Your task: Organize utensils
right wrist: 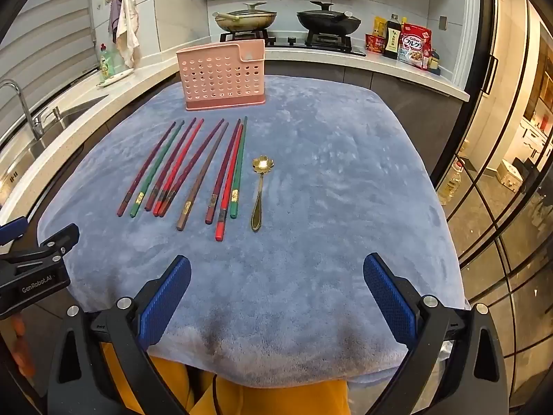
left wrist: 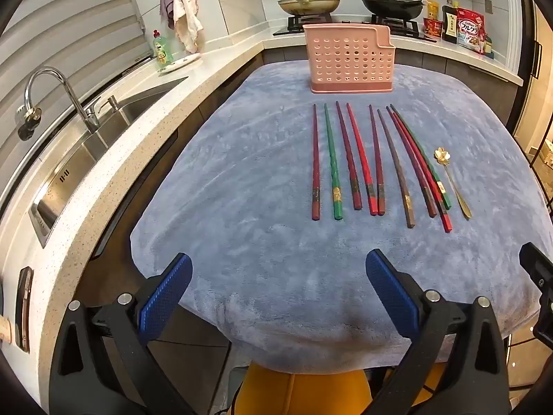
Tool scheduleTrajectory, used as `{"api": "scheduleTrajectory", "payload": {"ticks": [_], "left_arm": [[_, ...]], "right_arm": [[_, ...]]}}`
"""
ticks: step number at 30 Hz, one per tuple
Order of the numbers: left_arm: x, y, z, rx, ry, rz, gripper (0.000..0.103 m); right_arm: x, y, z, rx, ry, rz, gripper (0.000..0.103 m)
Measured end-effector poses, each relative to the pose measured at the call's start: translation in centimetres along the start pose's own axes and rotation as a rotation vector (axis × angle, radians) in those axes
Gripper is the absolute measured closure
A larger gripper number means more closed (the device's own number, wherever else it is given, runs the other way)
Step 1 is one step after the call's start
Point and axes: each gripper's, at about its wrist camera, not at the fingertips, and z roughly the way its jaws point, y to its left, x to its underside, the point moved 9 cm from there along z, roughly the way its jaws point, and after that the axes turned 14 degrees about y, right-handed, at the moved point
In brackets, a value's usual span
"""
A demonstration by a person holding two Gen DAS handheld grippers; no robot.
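Left gripper: jaws spread wide with nothing between the blue ribbed pads, held above the near edge of the tabletop and tilted down toward it.

Right gripper: likewise spread wide and empty, over the near edge; the black body of the left gripper shows at its left side.

Tabletop cover: a grey-blue plush cloth draped over the tabletop, hanging over the near edge under both grippers.

Lacquered wooden chopsticks: nine lie side by side on the cloth, ahead of the left gripper and a little to its right, ahead and left of the right gripper (thin tips point away, thick ends toward the grippers). Colours run dark red, green, maroon, bright red and brown.

Rightmost chopsticks: a maroon, a red and a green one lie close together, partly touching; the red one reaches nearest to the grippers.

Gold metal spoon with flower-shaped bowl: just right of the chopsticks, bowl pointing away, straight ahead of the right gripper's left pad, apart from the green chopstick beside it.

Pink perforated plastic utensil holder: upright at the far edge of the cloth, beyond the chopstick tips, well apart from both grippers; nothing can be seen standing in it.

Steel sink with curved faucet: far left of the left gripper, set in a speckled pale counter.

Stove: behind the holder, carrying two lidded pans.
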Motion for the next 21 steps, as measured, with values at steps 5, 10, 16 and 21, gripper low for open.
{"api": "scheduleTrajectory", "payload": {"ticks": [5,10,16,21], "left_arm": [[-0.01,0.02,-0.01,-0.005,-0.002,0.002,0.007],[-0.13,-0.41,-0.52,-0.009,-0.002,-0.004,0.007],[-0.17,-0.38,-0.44,-0.004,-0.002,-0.003,0.007],[-0.36,-0.59,-0.58,-0.004,-0.003,-0.002,0.007]], "right_arm": [[-0.03,-0.01,-0.07,0.001,-0.002,0.000,0.007],[-0.01,0.08,-0.20,0.000,0.000,-0.003,0.007],[-0.03,0.01,-0.03,0.004,-0.003,-0.005,0.007],[0.04,-0.07,-0.05,0.003,-0.001,-0.004,0.007]]}}
